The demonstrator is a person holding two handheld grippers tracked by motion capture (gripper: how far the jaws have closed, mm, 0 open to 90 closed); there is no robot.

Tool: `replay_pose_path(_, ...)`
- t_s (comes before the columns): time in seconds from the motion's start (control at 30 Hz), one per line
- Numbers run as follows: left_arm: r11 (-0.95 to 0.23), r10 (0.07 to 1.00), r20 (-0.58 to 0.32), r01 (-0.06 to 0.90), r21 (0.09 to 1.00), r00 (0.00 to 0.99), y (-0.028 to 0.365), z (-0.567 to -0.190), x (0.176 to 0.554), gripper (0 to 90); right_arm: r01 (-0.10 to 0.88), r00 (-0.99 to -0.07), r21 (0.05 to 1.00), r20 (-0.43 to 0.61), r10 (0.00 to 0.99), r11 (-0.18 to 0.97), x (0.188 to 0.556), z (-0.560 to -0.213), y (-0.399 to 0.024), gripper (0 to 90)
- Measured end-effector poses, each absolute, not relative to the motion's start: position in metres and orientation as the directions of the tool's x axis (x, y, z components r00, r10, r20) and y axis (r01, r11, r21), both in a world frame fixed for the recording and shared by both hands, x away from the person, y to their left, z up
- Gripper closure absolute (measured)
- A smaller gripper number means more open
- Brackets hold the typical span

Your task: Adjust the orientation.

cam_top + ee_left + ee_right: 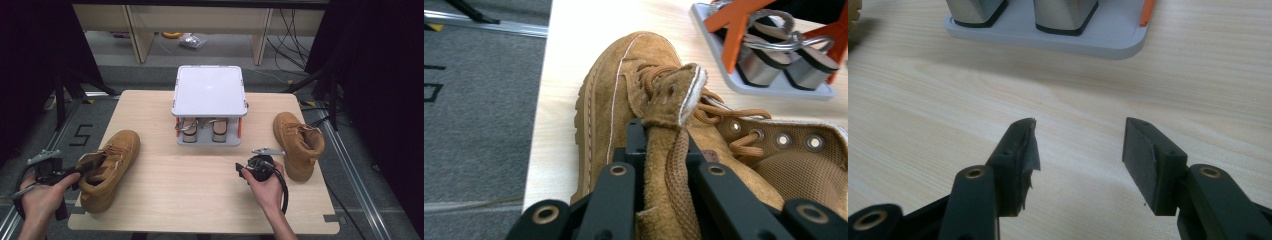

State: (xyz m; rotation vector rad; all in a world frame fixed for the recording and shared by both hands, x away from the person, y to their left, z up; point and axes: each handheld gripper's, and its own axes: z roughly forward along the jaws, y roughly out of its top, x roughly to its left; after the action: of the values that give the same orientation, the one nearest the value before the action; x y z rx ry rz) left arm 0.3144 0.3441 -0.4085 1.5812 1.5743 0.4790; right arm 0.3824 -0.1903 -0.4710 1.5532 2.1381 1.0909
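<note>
Left gripper (663,150) pinches tongue (669,107) of left boot (107,167), toe pointing away; right gripper (1078,150) spread, idle mid-table

A black "5" marks the floor (82,135).

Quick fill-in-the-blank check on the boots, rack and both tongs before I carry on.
1. The left tongs are clamped on the ____ of the left boot.
2. The right tongs stand ____ above bare table, holding nothing.
3. The other boot lies at the table's ____ side in the high view.
4. The rack behind the boots has a flat ____ top.

Missing words: tongue; open; right; white
</note>
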Motion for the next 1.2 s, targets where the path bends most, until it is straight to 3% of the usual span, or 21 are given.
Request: replay_pose_path(1.2,0.195,0.932,-0.326,0.541,0.818,0.157,0.327,-0.381,0.344,82.0,0.683,-0.374,0.721,0.21,0.903,0.115,0.381,-0.468,-0.193,47.7)
